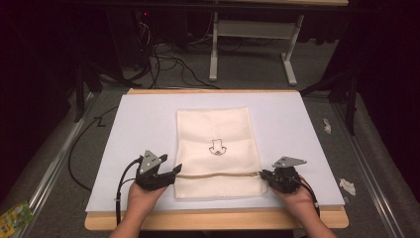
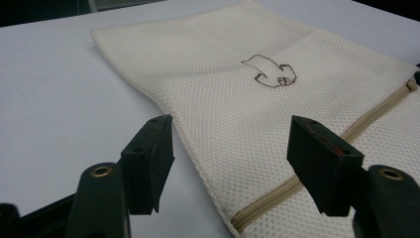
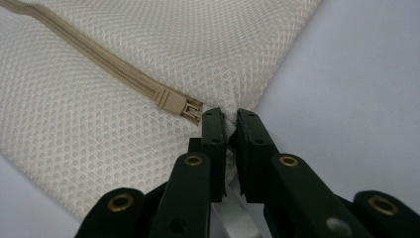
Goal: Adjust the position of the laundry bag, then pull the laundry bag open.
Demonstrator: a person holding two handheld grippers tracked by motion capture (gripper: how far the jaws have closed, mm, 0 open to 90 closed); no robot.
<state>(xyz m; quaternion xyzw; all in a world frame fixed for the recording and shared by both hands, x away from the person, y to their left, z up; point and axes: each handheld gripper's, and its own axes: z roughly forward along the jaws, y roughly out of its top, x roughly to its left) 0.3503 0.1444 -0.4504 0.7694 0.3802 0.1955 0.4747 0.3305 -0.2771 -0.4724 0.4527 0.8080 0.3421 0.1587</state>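
Black tool [image 3: 227, 121] jaws (brass rivets)

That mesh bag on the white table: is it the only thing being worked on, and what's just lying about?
In use:
- mesh bag with its zipper
- right claw, pinched shut on the bag's edge beside the zipper pull
- left claw, open around the bag's other zipper end

Lying about:
- crumpled white scraps on the grey surface at right
- green packet at bottom left

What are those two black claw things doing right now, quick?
Left gripper: open, jaws either side of the cream mesh zip bag's edge, not pressing it.
Right gripper: shut on the bag's edge beside the beige zip slider.
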